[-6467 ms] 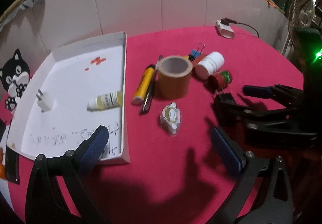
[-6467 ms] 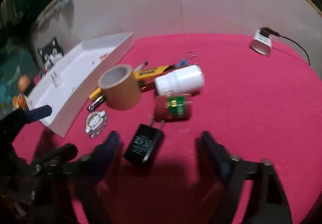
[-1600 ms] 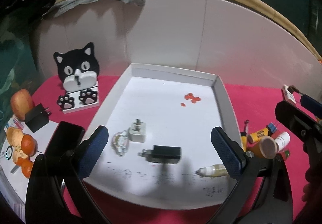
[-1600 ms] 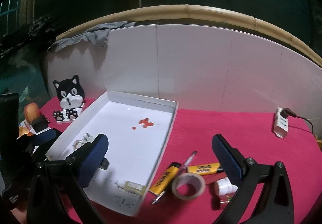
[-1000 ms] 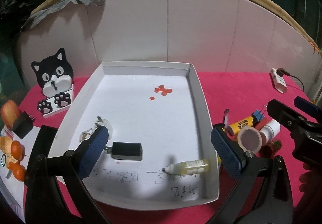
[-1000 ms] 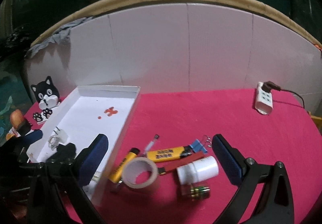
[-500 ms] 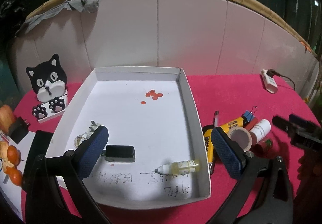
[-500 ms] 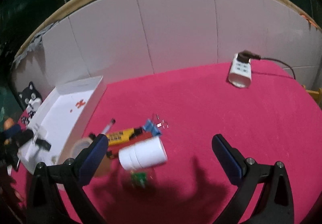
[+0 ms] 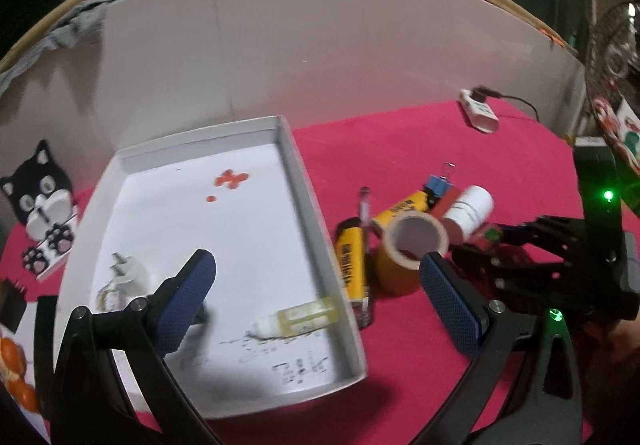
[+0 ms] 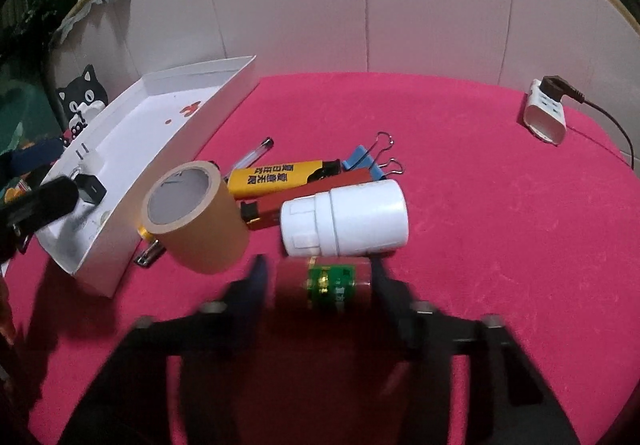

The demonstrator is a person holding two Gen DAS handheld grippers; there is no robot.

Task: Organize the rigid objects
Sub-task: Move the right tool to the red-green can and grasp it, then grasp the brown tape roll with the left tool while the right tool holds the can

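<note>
R gripper: jaws have just been closing; narrowed round the small red bottle, which is set between the fingers; pads seen at both its ends, blurred, firm clamp can't be told.
Red bottle: lying on its side on the red cloth, green label up, right at the fingertips.
White bottle: on its side, just beyond R gripper, touching the red bottle's far edge.
Tape roll: beyond-left of R gripper, near, apart from its L finger.
Yellow lighter, red lighter, blue binder clip, pen: heaped behind tape and white bottle.
L gripper: spread wide, nothing held; hung over the white tray's near-right part.
Dropper bottle: in tray, between L fingers, untouched.
White plug: in tray, left of L finger.
Power strip: far right, well apart from both.
</note>
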